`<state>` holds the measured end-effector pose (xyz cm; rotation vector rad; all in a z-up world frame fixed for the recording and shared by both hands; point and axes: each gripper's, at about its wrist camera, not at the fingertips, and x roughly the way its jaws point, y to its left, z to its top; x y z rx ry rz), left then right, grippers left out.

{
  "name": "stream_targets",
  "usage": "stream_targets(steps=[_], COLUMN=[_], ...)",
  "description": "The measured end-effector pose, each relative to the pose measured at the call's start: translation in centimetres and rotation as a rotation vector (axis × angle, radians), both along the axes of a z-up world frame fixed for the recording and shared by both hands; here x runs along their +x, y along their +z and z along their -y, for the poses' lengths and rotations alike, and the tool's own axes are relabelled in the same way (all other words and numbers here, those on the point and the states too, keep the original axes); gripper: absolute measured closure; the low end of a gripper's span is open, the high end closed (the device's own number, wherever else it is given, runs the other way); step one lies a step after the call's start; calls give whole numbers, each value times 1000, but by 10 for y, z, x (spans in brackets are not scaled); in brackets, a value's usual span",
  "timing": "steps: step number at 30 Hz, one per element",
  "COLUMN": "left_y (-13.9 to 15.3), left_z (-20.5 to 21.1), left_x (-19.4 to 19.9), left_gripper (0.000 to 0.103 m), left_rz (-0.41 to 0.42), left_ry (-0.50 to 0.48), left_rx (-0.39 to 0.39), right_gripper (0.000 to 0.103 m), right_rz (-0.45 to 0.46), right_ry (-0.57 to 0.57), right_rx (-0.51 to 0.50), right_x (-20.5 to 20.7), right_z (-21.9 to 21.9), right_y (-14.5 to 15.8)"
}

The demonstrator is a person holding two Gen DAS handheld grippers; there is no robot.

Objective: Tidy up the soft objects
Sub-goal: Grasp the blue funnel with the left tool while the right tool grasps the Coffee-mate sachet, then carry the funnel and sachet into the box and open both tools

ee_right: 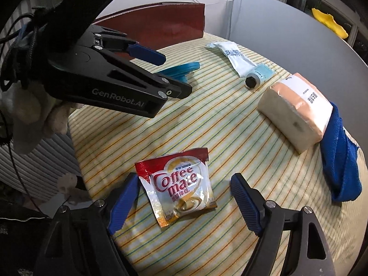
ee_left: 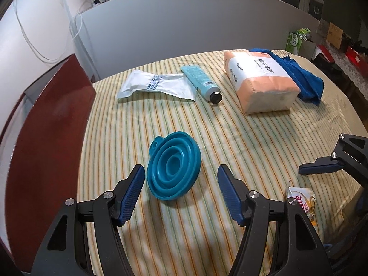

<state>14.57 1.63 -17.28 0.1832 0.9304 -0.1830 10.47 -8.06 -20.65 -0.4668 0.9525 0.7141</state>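
A teal collapsible funnel (ee_left: 173, 166) lies on the striped tablecloth between the open fingers of my left gripper (ee_left: 181, 191), which holds nothing. My right gripper (ee_right: 184, 197) is open, with a Coffee mate sachet (ee_right: 180, 184) lying flat between its fingers. Farther back lie a white pouch (ee_left: 156, 86), a light blue tube with a black cap (ee_left: 201, 84), an orange tissue pack (ee_left: 260, 80) and a blue towel (ee_left: 299, 76) behind it. The left gripper also shows in the right wrist view (ee_right: 168, 76), above the funnel (ee_right: 181, 69).
A dark red box (ee_left: 46, 161) stands at the table's left edge. A grey partition (ee_left: 184, 23) rises behind the table. The right gripper's finger (ee_left: 319, 168) shows at the right of the left wrist view. Clutter and a green box (ee_left: 294, 39) sit beyond the far right.
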Motion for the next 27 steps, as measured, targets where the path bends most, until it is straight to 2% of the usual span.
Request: stream_targets(steps=[3, 4, 7, 11, 12, 16, 27], left_y=[-3, -4, -2, 0, 0, 2, 14], left_z=[-2, -3, -6, -12, -13, -17, -16], left_x=[3, 4, 5, 7, 7, 5, -4], left_gripper=[58, 60, 70, 73, 74, 75, 76], left_rz=[-17, -21, -13, -19, -17, -12, 15], left_ry=[-2, -2, 9, 25, 27, 37, 32], left_rx=[-15, -19, -24, -64, -63, -85, -108], right_gripper=[27, 29, 48, 57, 63, 66, 67], right_rz=[-5, -6, -10, -27, -33, -63, -70], right_ry=[10, 13, 11, 10, 6, -17, -53], right_rx=[-3, -6, -5, -1, 3, 35, 78], right_x=[-1, -2, -2, 3, 4, 7, 8], right_z=[1, 2, 6, 10, 11, 19, 32], right_y=[0, 1, 5, 7, 8, 11, 17])
